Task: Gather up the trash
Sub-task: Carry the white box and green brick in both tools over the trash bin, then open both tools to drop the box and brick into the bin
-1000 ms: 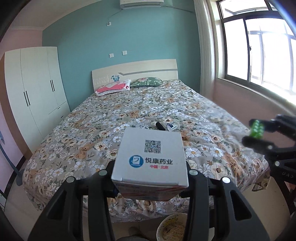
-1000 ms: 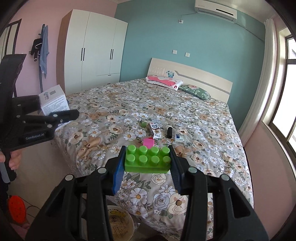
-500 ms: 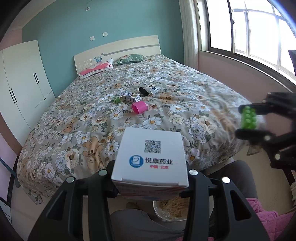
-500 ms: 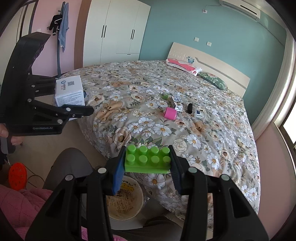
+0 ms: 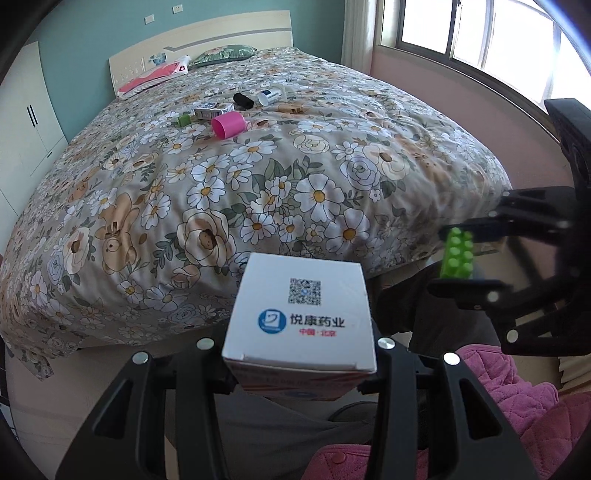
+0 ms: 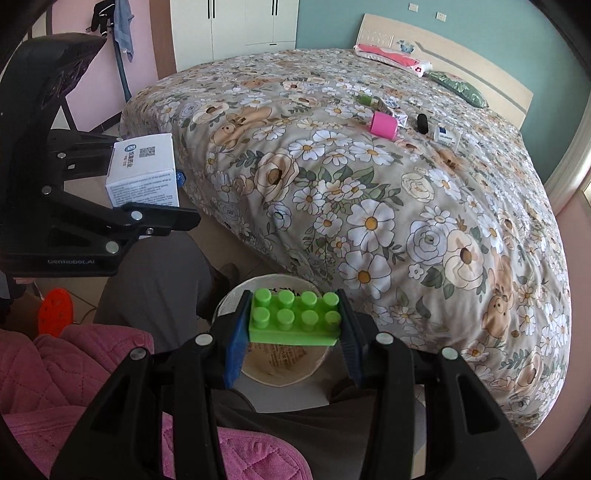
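Note:
My left gripper (image 5: 301,363) is shut on a white medicine box (image 5: 301,314) with a QR code; it also shows in the right wrist view (image 6: 142,173), held off the foot of the bed. My right gripper (image 6: 293,321) is shut on a green toy brick (image 6: 295,317), held right above a round paper bin (image 6: 258,373) on the floor by the bed. The brick also shows in the left wrist view (image 5: 458,258). On the bed (image 5: 258,166) lie a pink cup (image 5: 229,124), a black cylinder (image 5: 242,100), a small green piece (image 5: 183,120) and small boxes (image 5: 213,110).
The person's grey trouser legs (image 6: 162,273) and pink quilted clothing (image 6: 74,373) lie below both grippers. An orange round object (image 6: 55,312) is on the floor at left. A white wardrobe (image 6: 236,29), pillows (image 5: 225,55) and a window (image 5: 480,33) surround the bed.
Both grippers have tilted downward and pulled back from the bed, still holding their objects. The green brick has come over the paper bin. The bed now fills more of both views.

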A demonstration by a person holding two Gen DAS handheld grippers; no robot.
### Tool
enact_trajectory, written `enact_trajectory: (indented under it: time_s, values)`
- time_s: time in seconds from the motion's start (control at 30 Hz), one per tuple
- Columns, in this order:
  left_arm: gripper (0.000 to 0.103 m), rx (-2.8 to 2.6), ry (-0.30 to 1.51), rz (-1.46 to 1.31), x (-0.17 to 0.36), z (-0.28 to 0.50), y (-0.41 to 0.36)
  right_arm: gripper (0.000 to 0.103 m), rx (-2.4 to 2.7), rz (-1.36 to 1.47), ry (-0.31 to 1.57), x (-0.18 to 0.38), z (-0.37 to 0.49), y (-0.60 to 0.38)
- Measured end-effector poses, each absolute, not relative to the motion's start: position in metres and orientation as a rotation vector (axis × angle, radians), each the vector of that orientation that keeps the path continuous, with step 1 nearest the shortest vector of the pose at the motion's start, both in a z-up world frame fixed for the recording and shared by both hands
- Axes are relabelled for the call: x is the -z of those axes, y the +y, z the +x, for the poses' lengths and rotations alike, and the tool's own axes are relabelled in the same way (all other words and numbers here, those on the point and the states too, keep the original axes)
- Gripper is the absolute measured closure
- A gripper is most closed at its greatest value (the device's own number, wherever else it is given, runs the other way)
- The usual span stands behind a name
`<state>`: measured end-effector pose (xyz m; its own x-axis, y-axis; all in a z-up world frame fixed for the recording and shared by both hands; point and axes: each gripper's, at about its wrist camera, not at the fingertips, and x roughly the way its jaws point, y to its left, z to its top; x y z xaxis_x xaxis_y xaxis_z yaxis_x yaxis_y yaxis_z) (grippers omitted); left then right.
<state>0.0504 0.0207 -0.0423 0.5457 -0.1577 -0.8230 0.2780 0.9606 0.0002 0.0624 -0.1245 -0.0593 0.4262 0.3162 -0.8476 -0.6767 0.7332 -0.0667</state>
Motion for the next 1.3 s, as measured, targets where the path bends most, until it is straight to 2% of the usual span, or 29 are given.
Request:
enact_trajectory:
  time_s: [0.63,1.3]
  values:
    - [0.057,0.284,1.343,0.041,0.195,0.11,0.02,0.058,-0.654,-0.358,1.343,0.234,0.124,-0.114]
    - [0.057,0.275,1.625,-0.077,0.329,0.166,0.012,0.058,-0.593,-0.283,1.61,0.363,0.176,-0.097]
